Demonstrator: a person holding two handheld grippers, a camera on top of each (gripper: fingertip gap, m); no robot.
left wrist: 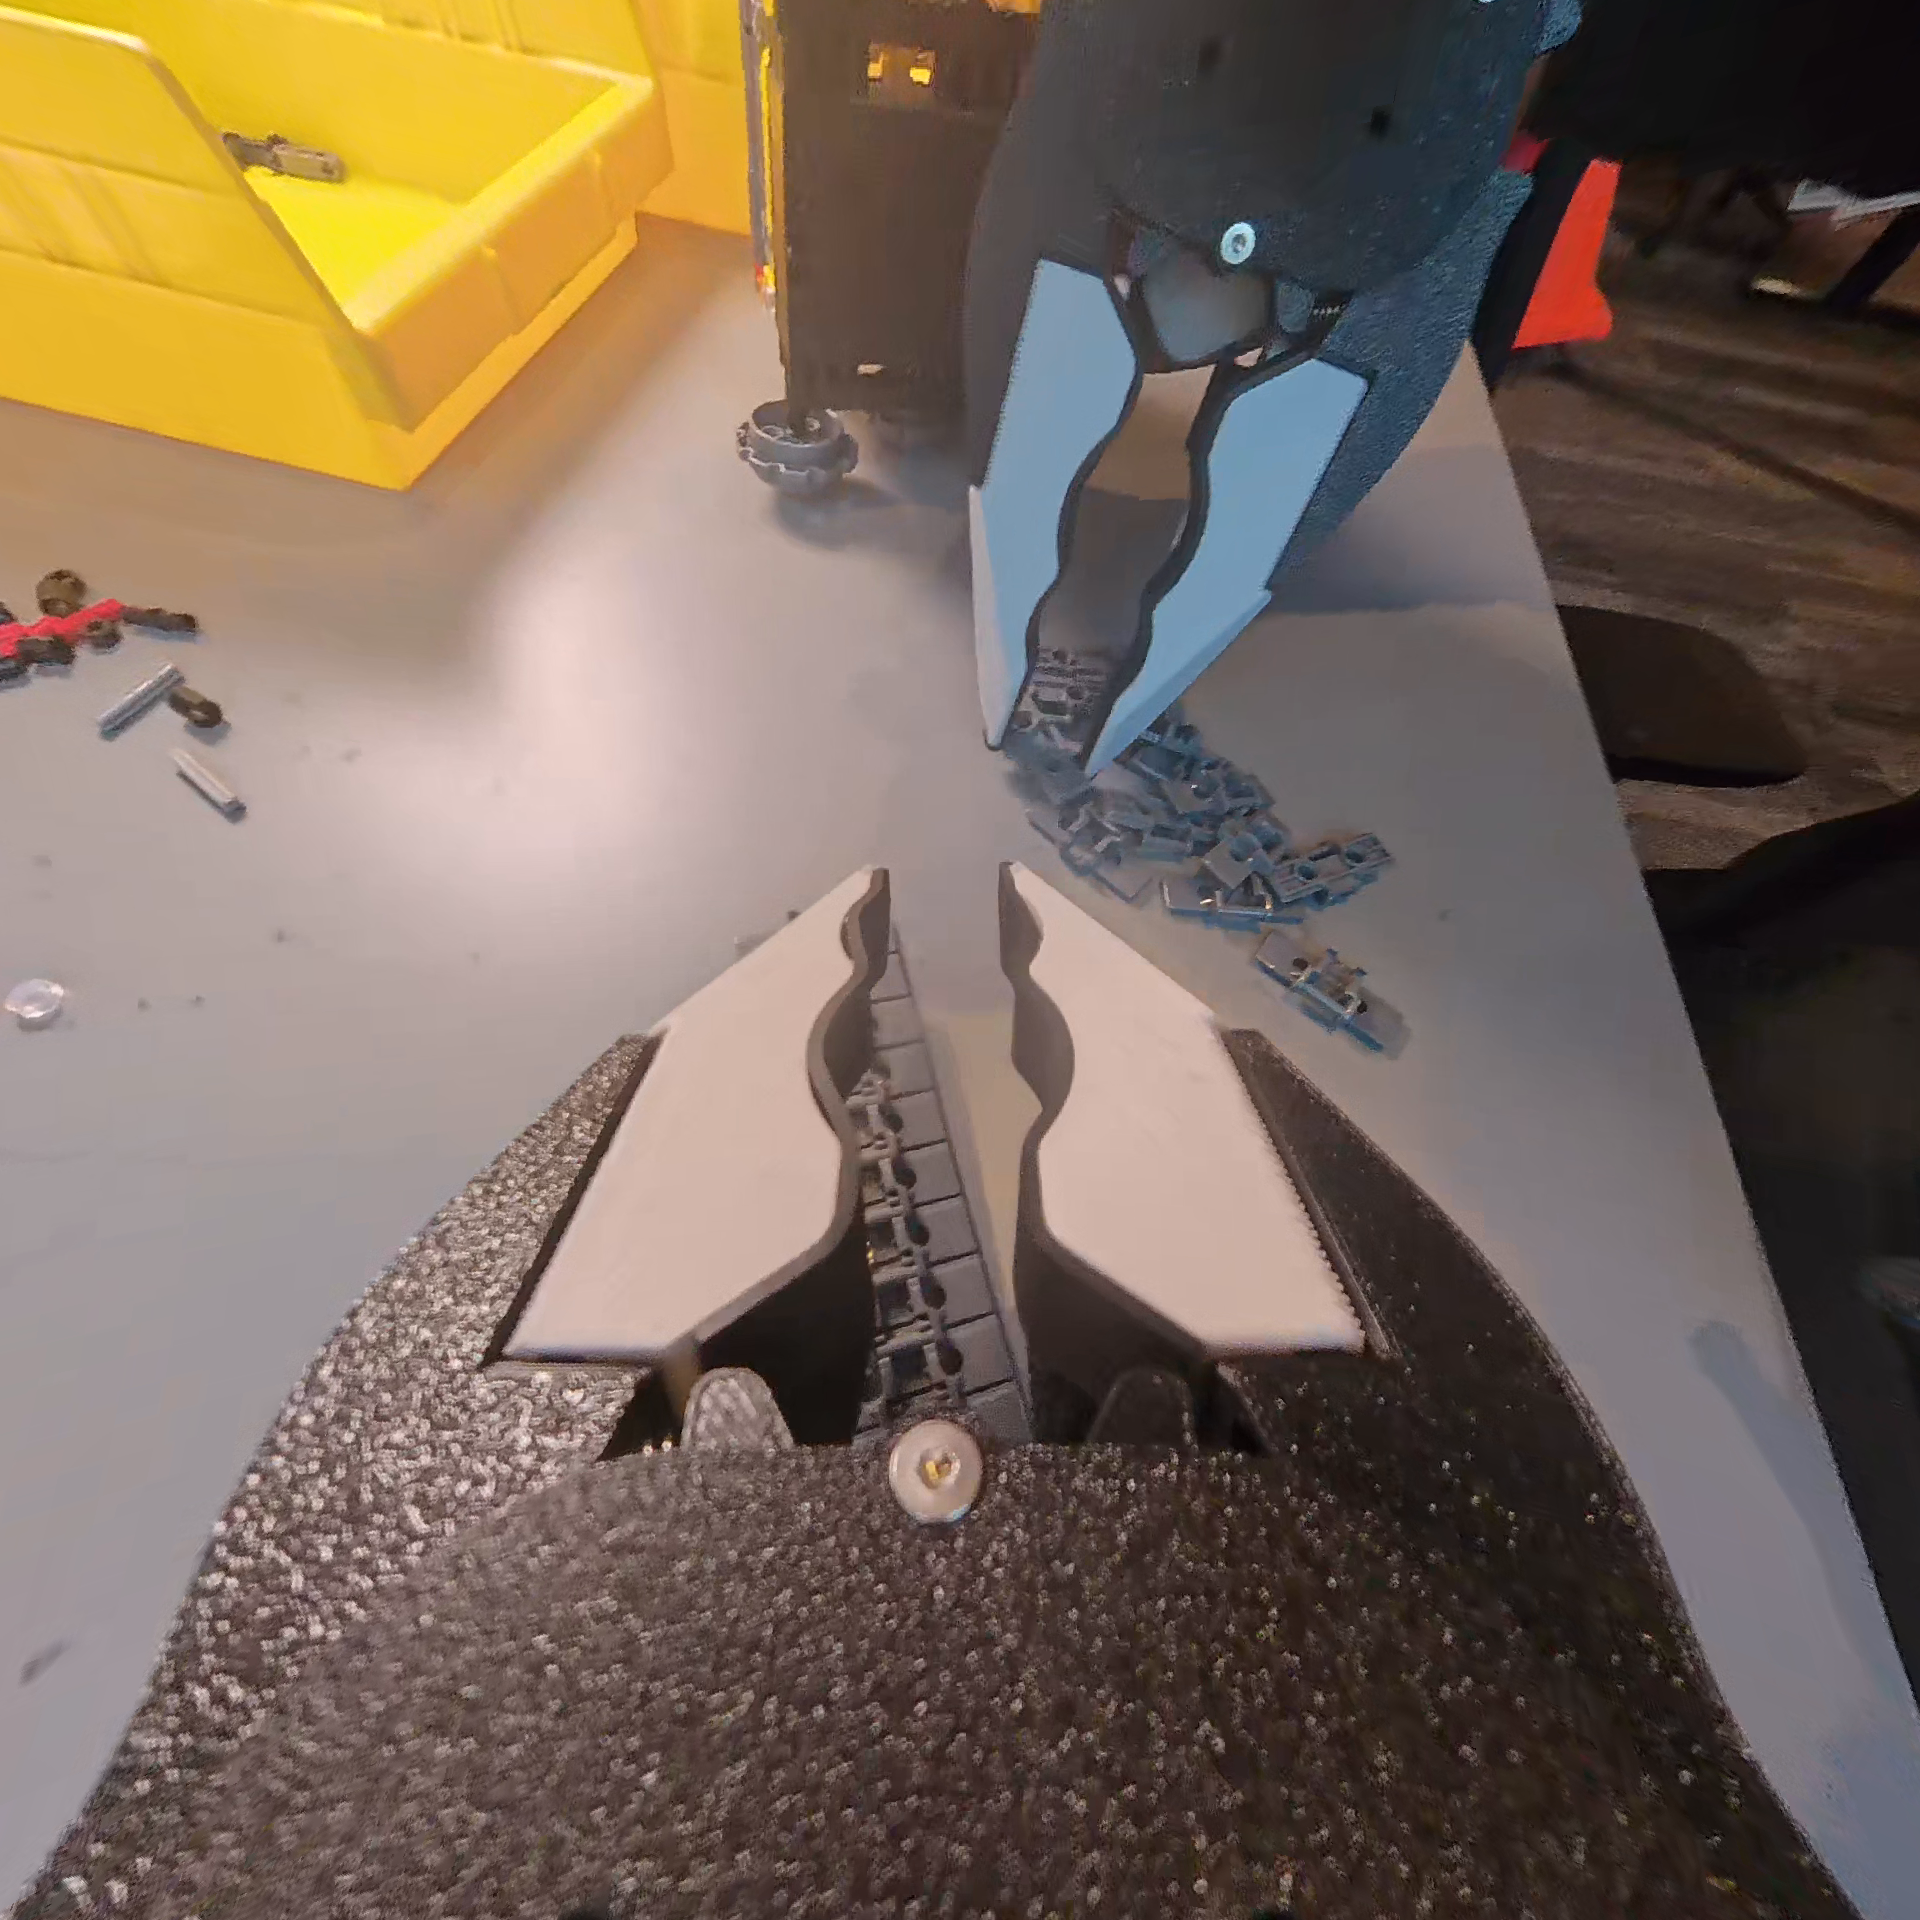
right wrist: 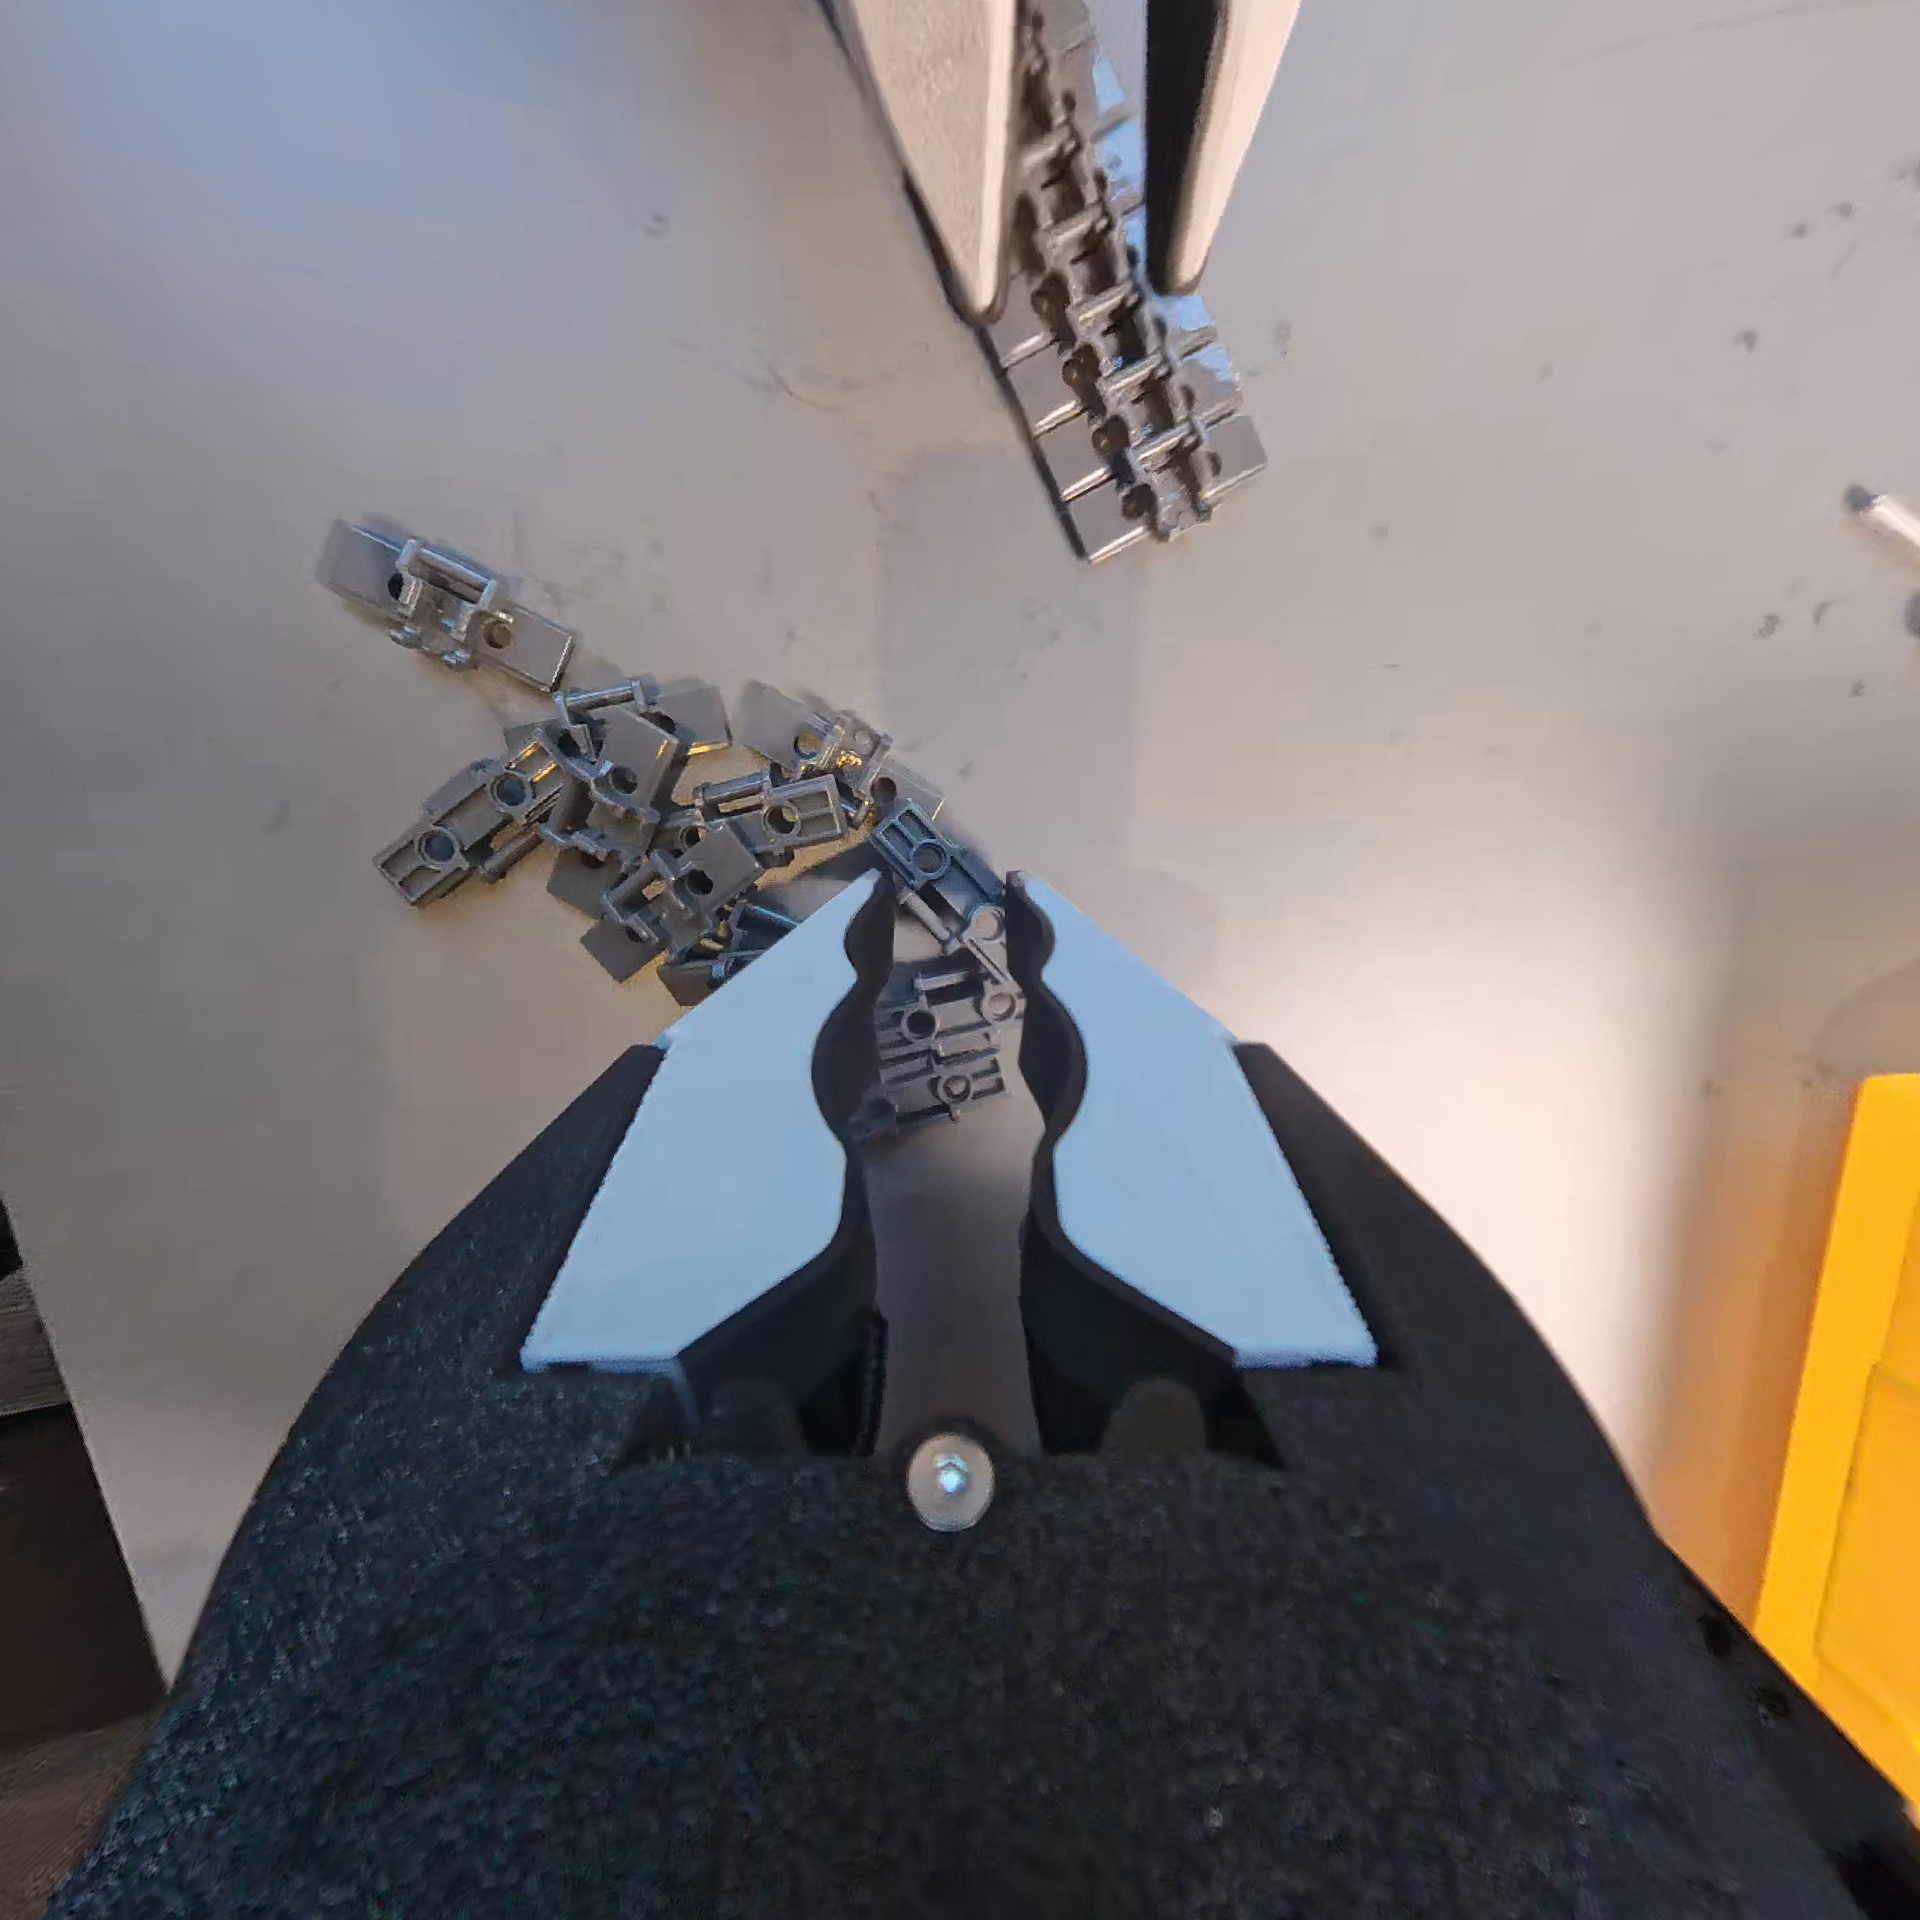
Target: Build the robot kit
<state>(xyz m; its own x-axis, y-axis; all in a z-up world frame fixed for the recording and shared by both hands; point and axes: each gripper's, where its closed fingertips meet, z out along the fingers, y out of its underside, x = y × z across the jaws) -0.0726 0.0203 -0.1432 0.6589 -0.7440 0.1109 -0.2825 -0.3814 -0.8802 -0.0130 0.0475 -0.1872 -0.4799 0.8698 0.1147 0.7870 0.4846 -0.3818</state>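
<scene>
My left gripper is shut on a chain of joined grey track links that runs between its fingers. In the right wrist view this chain sticks out past the left gripper just above the grey table. My right gripper is part open, tips down on the near end of a pile of loose grey track links. A pair of links shows in the gap between its fingers. In the left wrist view the right gripper stands over that pile.
A lone link lies beside the pile. A yellow bin and a black frame with a grey wheel stand at the back. Small red, black and grey parts lie at left. The table edge is close on the right. Left tips to right tips: about 9 centimeters.
</scene>
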